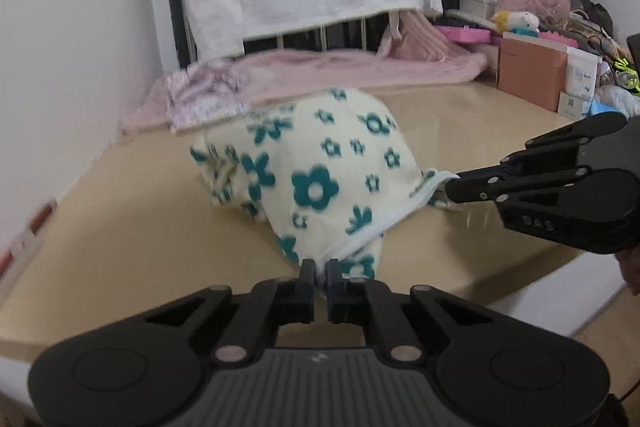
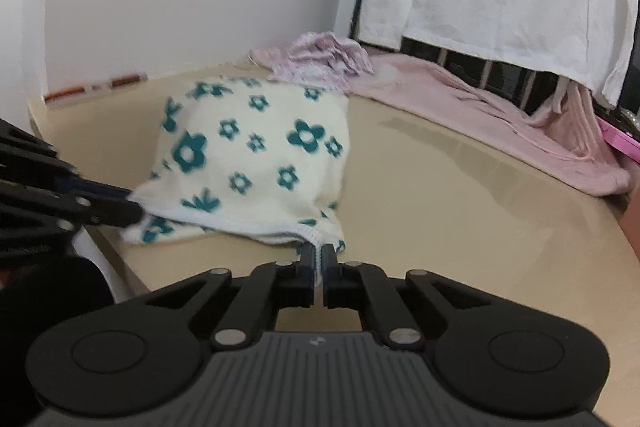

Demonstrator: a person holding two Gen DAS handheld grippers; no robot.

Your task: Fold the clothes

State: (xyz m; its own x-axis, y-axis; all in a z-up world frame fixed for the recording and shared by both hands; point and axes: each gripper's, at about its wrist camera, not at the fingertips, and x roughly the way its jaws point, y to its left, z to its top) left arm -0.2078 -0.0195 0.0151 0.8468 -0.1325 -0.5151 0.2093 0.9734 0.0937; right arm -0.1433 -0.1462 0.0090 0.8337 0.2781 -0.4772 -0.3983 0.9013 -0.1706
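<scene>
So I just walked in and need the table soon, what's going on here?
A person is folding clothes with a handheld gripper in each hand. Both the left gripper and the right gripper have their jaws shut on the near hem of a cream garment with teal flowers, which lies bunched on the beige table. The fold itself is not yet made. A pink blanket lies further back.
</scene>
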